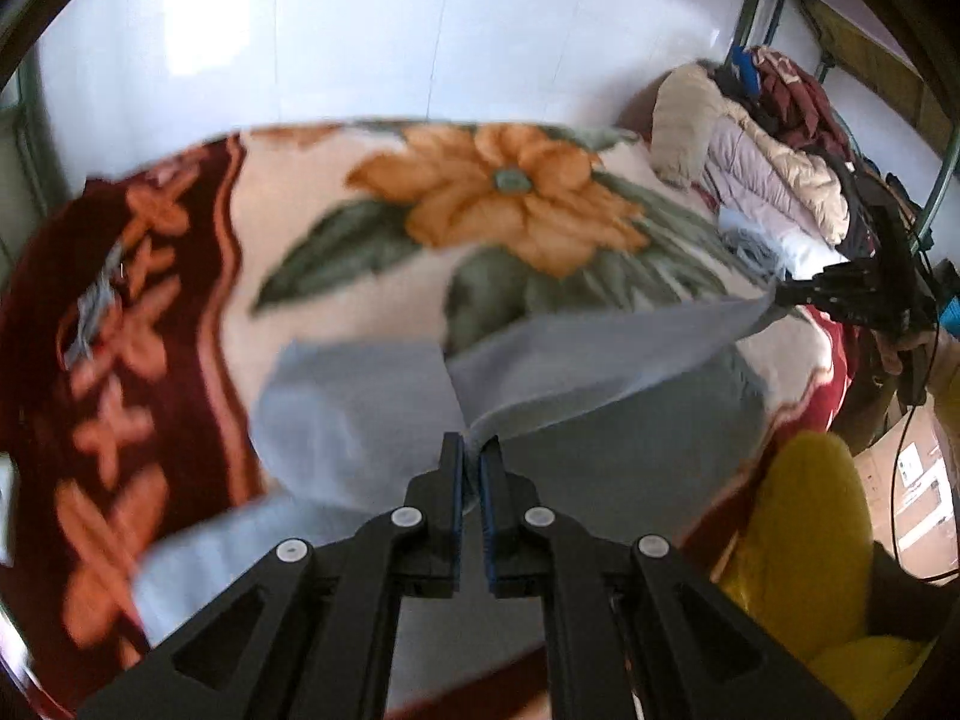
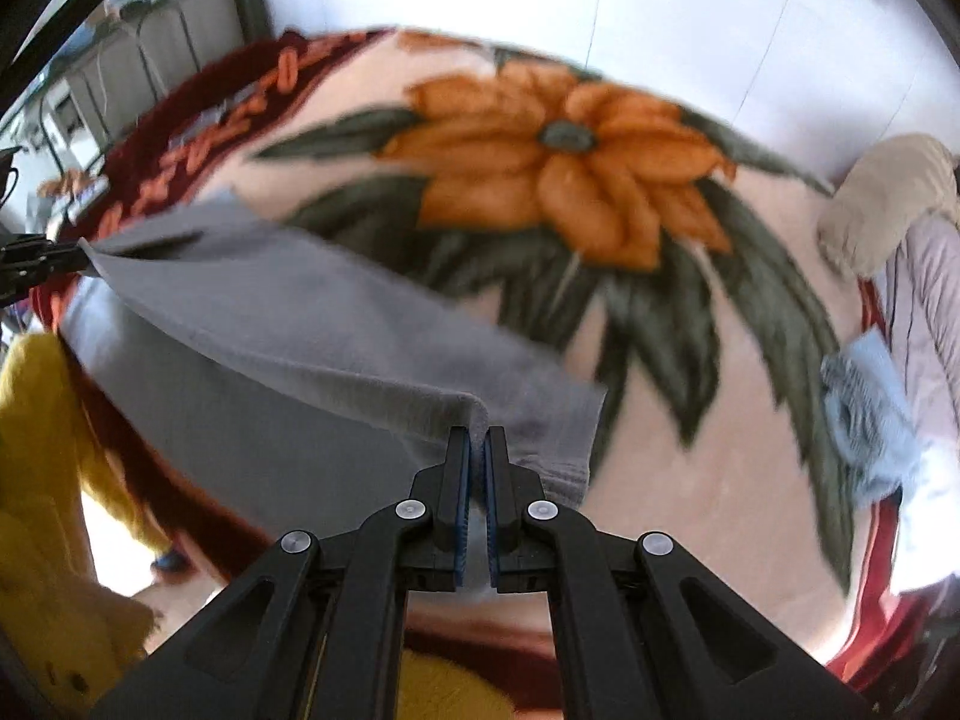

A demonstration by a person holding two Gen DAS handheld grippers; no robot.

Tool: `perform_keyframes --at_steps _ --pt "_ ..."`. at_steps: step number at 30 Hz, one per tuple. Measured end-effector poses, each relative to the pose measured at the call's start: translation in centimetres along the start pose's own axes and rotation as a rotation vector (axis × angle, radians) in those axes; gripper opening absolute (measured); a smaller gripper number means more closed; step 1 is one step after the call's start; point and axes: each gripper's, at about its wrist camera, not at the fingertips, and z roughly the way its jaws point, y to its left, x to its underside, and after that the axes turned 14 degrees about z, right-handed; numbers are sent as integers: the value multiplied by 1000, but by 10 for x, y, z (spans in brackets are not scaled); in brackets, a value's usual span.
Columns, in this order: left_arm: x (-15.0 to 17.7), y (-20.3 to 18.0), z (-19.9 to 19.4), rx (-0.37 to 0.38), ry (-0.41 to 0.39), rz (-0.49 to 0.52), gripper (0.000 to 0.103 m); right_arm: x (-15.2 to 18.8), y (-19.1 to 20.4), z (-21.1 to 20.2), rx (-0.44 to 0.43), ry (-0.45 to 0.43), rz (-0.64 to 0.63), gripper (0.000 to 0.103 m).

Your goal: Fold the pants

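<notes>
Both pairs of fingers are pinched tight on cloth. The left gripper (image 1: 472, 450) has its blue pads closed on an edge of the grey pants (image 1: 372, 420), and the right gripper (image 2: 478, 441) is clamped on a folded-over edge of the same pants (image 2: 288, 324). Between the two grips the fabric is lifted and stretched in a taut band above the blanket (image 1: 372, 180), while the rest of the pants lies spread on the near part of the bed. In the left wrist view the right gripper (image 1: 786, 294) shows at the far right, gripping the other end of that band. In the right wrist view the left gripper (image 2: 72, 255) shows at the left edge. The blanket bears a big orange flower (image 2: 558, 144). A pile of jackets (image 1: 768, 162) sits at the bed's far right. A yellow sleeve (image 1: 804, 516) is near right.
</notes>
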Motion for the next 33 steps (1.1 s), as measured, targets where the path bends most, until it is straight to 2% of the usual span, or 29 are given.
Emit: perform_keyframes --at_steps 4,7,13,16,19,25,28,33 --pt "31 -14 14 27 50 -39 5 31 10 25 39 84 -34 5" --pt "50 -22 25 20 85 -41 5 46 15 39 62 129 -39 5" --pt "74 -19 37 42 106 -141 5 57 16 53 69 160 -14 5" --pt "79 -18 33 47 103 -168 5 59 13 46 63 145 -5 5" --pt "80 -23 30 46 106 -151 5 61 10 42 56 134 7 5" --pt "91 -30 51 48 194 -148 5 73 10 61 118 223 -5 5" --pt "92 -33 55 32 201 -133 5 77 8 61 133 243 16 11" --pt "93 -31 49 58 190 -166 9 80 -9 35 106 221 83 20"
